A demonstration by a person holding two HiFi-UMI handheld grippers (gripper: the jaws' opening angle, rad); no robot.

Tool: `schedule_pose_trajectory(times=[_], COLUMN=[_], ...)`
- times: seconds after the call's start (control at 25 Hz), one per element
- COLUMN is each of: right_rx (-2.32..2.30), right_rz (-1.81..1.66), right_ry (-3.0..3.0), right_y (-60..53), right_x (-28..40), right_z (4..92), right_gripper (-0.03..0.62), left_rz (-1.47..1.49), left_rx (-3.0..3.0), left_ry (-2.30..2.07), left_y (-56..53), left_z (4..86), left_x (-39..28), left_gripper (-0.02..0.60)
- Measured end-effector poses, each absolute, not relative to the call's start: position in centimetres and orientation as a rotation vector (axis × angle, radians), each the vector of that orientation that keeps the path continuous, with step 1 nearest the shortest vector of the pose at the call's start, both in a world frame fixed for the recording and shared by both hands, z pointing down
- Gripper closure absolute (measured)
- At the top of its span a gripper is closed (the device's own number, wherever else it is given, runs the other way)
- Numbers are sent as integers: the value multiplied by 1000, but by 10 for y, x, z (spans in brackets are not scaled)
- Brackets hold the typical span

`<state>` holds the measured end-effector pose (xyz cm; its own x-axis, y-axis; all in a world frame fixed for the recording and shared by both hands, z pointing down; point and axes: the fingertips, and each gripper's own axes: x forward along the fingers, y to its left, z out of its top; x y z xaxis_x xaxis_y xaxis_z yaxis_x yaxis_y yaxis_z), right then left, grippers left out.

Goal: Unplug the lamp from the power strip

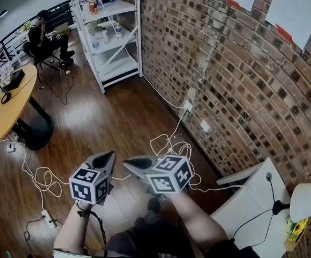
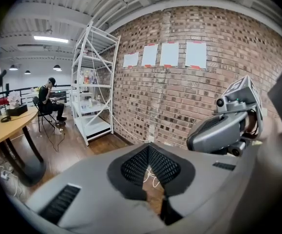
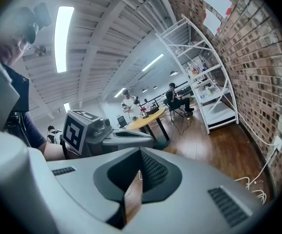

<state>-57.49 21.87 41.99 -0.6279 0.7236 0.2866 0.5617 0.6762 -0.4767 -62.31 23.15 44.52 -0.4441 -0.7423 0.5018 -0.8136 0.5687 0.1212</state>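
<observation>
Nothing of the task showed as done. The lamp (image 1: 306, 199) stood on the white table (image 1: 250, 196) at the lower right of the head view, its shade near the brick wall, and its black cord (image 1: 252, 219) ran down across the tabletop and out of sight at the table's edge. Where that cord ended could not be told. A white power strip (image 1: 48, 218) lay on the wood floor at the lower left, well apart from the lamp (a second small white block lay further up the floor by the round table, too small to name). A tangle of white cables (image 1: 168, 143) lay at the foot of the wall below an outlet (image 1: 188, 106).

The left gripper (image 1: 111, 155) and the right gripper (image 1: 127, 164) were both held in the air over the floor, side by side, near no plug. Each had its jaws brought together at the tips with nothing between them; only floor showed through the slit behind the pads.

By my reading the whole job was left: finding the lamp's plug, getting down to the strip, opening a gripper, taking hold of the plug and pulling it free.
</observation>
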Motion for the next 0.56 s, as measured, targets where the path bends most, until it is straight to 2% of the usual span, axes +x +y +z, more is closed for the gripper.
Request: schedule_pose_trajectory(times=[0.56], right_rx=[-1109], right_rz=[533], right_ry=[-2410], right_y=[173], right_x=[-618], right_z=[411], right_gripper=[609], left_rz=[289], left_rx=[1179], left_ry=[-2303], left_y=[185], left_z=[435], left_x=[-661], left_gripper=[557])
